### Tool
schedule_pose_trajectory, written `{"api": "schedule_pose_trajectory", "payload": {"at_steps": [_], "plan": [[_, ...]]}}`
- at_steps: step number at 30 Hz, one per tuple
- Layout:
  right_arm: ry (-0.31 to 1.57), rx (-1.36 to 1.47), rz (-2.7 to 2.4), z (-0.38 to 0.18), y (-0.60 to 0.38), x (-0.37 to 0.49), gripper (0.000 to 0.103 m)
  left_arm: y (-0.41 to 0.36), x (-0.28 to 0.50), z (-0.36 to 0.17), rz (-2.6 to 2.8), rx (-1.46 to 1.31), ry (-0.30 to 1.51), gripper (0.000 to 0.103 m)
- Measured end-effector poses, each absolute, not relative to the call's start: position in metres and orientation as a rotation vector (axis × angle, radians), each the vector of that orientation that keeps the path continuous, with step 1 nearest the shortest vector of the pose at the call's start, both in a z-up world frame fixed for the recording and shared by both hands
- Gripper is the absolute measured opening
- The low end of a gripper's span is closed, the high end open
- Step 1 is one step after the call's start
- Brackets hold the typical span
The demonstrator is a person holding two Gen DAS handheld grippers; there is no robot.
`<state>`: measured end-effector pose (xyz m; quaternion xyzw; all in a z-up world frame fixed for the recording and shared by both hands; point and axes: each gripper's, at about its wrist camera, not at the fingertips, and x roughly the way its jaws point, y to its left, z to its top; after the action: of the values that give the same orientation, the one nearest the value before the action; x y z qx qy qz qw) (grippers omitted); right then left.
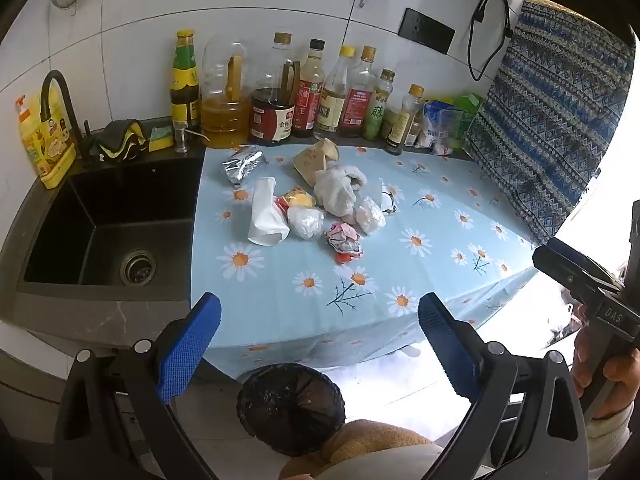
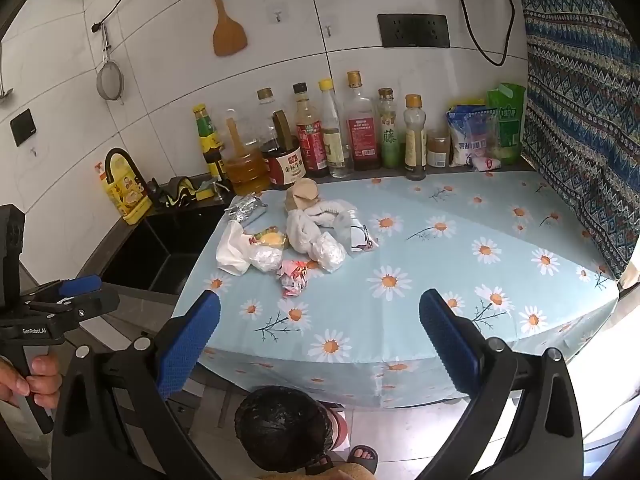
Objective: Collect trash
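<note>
A pile of trash lies on the daisy tablecloth (image 1: 360,292): a foil wrapper (image 1: 242,166), a white paper bag (image 1: 266,212), a crumpled white ball (image 1: 306,222), a pink-and-grey wad (image 1: 344,238), a brown paper cup (image 1: 314,160) and a white cloth (image 1: 340,190). The same pile shows in the right wrist view, with the pink wad (image 2: 294,276) nearest. A bin with a black liner (image 1: 290,408) stands on the floor below the table's front edge; it also shows in the right wrist view (image 2: 280,428). My left gripper (image 1: 320,332) and right gripper (image 2: 320,332) are both open and empty, held in front of the table.
A black sink (image 1: 108,228) lies left of the cloth, with a faucet (image 1: 60,96) and sponges behind. Several sauce and oil bottles (image 1: 280,92) line the back wall. A patterned curtain (image 1: 552,120) hangs at the right. My foot in a sandal (image 2: 362,456) is beside the bin.
</note>
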<state>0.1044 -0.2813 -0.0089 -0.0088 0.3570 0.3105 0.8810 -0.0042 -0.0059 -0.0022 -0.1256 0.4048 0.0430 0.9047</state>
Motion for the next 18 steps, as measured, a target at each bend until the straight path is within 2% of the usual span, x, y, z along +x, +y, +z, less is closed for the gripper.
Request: {"api": "schedule_pose_trajectory", "payload": {"at_steps": [18], "plan": [[0.76, -0.028, 0.623, -0.0106, -0.2761, 0.1015, 0.099, -0.0031, -0.0094, 0.0026, 0.064, -0.26, 0.831, 0.096]]}}
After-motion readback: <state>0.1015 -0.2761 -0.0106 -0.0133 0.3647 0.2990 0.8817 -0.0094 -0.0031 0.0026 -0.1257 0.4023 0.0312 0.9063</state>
